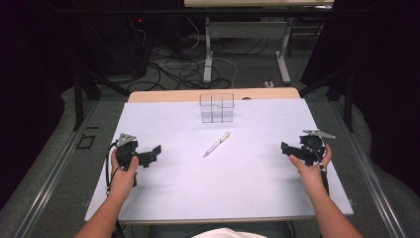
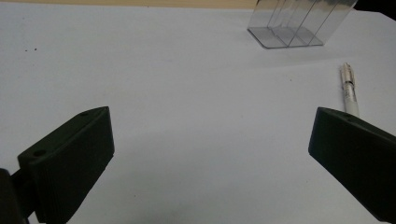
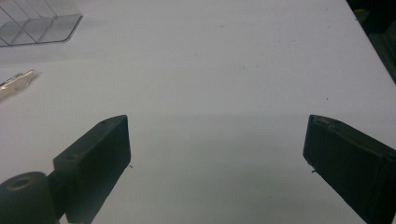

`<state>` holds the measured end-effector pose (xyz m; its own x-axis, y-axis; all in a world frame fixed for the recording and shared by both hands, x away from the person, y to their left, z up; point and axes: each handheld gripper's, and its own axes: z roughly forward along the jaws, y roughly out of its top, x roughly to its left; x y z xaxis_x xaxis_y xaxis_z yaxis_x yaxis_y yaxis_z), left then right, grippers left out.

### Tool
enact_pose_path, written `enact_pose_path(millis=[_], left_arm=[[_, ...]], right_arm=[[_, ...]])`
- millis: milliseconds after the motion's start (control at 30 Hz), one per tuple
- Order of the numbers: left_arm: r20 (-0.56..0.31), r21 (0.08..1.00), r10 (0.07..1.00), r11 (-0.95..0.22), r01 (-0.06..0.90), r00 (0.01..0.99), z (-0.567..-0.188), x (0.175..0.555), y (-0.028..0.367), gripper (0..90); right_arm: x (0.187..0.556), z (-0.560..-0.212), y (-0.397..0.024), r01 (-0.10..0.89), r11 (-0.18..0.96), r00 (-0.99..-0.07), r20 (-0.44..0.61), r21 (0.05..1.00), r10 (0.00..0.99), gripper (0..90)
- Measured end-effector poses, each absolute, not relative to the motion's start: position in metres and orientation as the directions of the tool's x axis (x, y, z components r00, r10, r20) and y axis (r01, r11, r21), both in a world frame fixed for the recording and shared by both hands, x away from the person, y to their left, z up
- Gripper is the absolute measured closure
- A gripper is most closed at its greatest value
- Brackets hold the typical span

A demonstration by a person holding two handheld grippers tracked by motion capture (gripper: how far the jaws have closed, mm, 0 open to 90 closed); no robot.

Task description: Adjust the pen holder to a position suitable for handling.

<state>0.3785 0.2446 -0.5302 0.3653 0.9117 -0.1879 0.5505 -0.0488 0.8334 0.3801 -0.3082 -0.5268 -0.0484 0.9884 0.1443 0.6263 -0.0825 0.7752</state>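
Work in hand: a slim white pen with a silver clip end [image 1: 217, 144] lies alone on the white table sheet [image 1: 247, 188]; judged from the layout, it is the thing to be picked up, with the clear plastic divided organiser box [image 1: 217, 107] the likely destination.

Pen position: centre of the high view, just below the clear box and well apart from both grippers.

Pen long axis: diagonal, running from lower left to upper right in the high view, the upper end pointing toward the box.

Left gripper [image 1: 148, 156]: lower left of the high view, held in the person's left hand [image 1: 123, 173]; jaws spread wide with nothing between them. In the left gripper view the pen [image 2: 349, 91] sits at the right edge, just above the right jaw, and the box [image 2: 299, 23] at upper right.

Right gripper [image 1: 292, 148]: lower right of the high view, held in the right hand [image 1: 309, 168]; jaws likewise wide apart and empty. In the right gripper view one end of the pen [image 3: 16, 83] shows at the left edge and the box [image 3: 37, 21] at upper left.

Deciding relation: the pen lies inward of both grippers, between them, and looks slightly nearer the left one. A grasp across its shaft would call for jaws turned square to the diagonal.
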Motion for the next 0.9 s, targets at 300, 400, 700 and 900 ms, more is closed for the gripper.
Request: enact_pose_path(millis=[300, 400, 700, 900], left_arm=[[-0.192, 0.830, 0.914, -0.043, 0.556, 0.358, -0.530, 0.377, 0.243, 0.2], [-0.187, 0.830, 0.913, -0.051, 0.556, 0.363, -0.530, 0.377, 0.243, 0.1], [-0.186, 0.828, 0.912, -0.055, 0.559, 0.365, -0.531, 0.376, 0.243, 0.2], [-0.189, 0.828, 0.912, -0.052, 0.559, 0.364, -0.531, 0.375, 0.244, 0.2]], right_arm=[[0.385, -0.515, -0.299, 0.615, -0.041, -0.081, 0.114, 0.788, 0.990, 15.1], [0.392, -0.508, -0.296, 0.610, -0.014, -0.106, 0.099, 0.792, 0.989, 17.6], [0.414, -0.476, -0.272, 0.620, 0.017, -0.181, 0.122, 0.784, 0.976, 24.6], [0.429, -0.455, -0.254, 0.615, 0.054, -0.220, 0.106, 0.787, 0.970, 25.3]])
